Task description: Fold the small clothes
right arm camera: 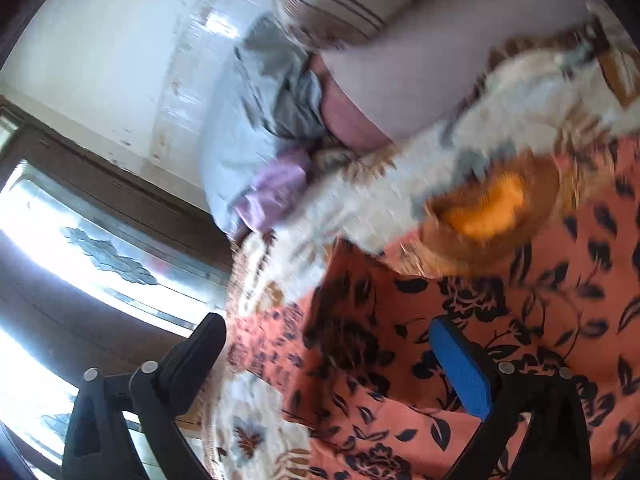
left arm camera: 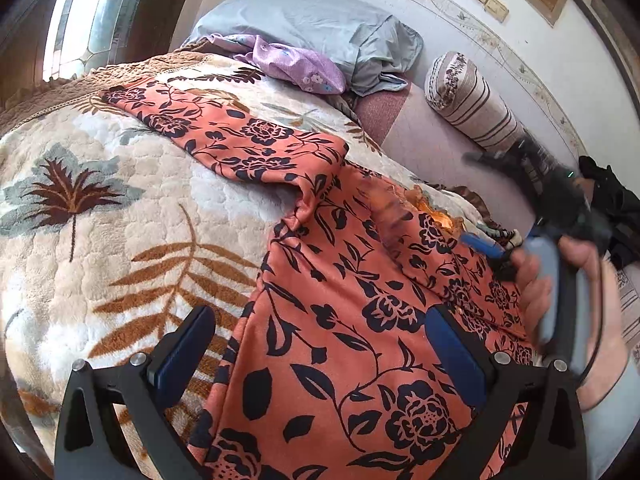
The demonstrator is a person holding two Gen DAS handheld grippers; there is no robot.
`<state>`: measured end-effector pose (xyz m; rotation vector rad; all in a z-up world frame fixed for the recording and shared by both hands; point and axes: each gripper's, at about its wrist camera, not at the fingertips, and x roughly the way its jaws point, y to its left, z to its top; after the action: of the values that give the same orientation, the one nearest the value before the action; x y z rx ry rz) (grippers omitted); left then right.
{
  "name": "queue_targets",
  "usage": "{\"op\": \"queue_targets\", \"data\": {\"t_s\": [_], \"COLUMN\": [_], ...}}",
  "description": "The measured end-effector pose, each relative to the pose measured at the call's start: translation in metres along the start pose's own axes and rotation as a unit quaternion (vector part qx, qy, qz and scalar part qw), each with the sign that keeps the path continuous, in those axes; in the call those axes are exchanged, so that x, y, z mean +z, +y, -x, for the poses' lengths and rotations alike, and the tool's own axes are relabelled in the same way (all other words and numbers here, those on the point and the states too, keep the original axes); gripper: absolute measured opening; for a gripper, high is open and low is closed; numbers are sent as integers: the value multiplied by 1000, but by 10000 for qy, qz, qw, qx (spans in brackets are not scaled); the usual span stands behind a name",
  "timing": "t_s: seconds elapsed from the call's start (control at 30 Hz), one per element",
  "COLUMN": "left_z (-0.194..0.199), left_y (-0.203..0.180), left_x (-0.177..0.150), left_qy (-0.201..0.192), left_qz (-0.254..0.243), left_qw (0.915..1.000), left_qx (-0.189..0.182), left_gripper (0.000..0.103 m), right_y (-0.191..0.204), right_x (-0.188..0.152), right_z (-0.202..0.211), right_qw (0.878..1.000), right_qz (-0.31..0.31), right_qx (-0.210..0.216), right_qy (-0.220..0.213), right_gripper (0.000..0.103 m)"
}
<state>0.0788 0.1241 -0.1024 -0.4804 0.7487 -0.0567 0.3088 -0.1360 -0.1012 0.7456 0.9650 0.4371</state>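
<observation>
Garment: orange-pink cloth top with a black rose-and-leaf print (left arm camera: 344, 320), lying spread on the plush cream blanket with brown leaf pattern (left arm camera: 120, 220). One sleeve stretches flat toward the blanket's far brown fringed edge; the body lies at the near edge.

Left gripper (left arm camera: 320, 354): blue-padded fingers (left arm camera: 452, 356) spread wide, nothing clamped. One finger is over bare blanket, the other over the garment body.

Right gripper (right arm camera: 340, 364): jaws released, wide apart, nothing between the pads. It sits above the garment and the blanket edge; that view is motion-blurred. In the left view it is a blurred shape in a hand (left arm camera: 536, 280) at the garment's right side.

Grey pillow (left arm camera: 320, 24), lilac floral cloth (left arm camera: 296, 64) and striped bolster (left arm camera: 472, 100) lie beyond the blanket's far edge.
</observation>
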Motion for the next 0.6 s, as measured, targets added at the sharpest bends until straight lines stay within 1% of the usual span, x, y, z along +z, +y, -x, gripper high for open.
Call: {"op": "queue_targets", "data": {"t_s": [0.03,0.07,0.1,0.17,0.23,0.3,0.33,0.4,0.43,0.47,0.5,0.53,0.57,0.6], "left_z": [1,1,2,0,-3,-5,-4,-3,-3,-2,0,4,9,13], "left_y": [3,6,9,13,12,8,6,3,3,4,7,11,17,24], "left_x": [1,2,3,4,3,2,2,0,0,2,5,10,16,25], "left_qy": [-6,-15,-27,-34,14,21,3,-44,-12,49,90,64,-6,-71], "left_qz": [65,141,229,389,406,285,212,88,68,105,185,342,585,841], "left_qw": [10000,9999,9997,9992,9992,9996,9998,9999,9999,9999,9998,9993,9979,9954], "left_qx": [12,28,37,-4,-4,41,65,107,86,17,-69,-159,-281,-452], "left_gripper": [103,103,103,103,103,103,103,103,103,103,103,103,103,103], "right_y": [-14,-24,-29,-35,-45,-66,-79,-116,-128,-128,-123,-115,-107,-102], "right_x": [-8,-13,-15,-8,6,16,20,23,20,18,15,12,8,4], "right_z": [-11,-11,-3,23,53,70,80,75,78,86,94,101,106,107], "right_qw": [9994,9989,9992,9998,9989,9968,9967,9960,9955,9951,9956,9960,9960,9960], "right_qz": [-174,-279,-235,-77,-214,-415,-483,-809,-915,-905,-804,-602,-348,-96], "right_qx": [-72,24,84,168,307,384,250,-326,-39,173,257,416,570,625], "right_qy": [293,369,313,56,-287,-572,-596,-214,-251,-353,-416,-515,-593,-628], "right_gripper": [102,101,101,102,102,102,102,102,98,97,98,100,100,100]}}
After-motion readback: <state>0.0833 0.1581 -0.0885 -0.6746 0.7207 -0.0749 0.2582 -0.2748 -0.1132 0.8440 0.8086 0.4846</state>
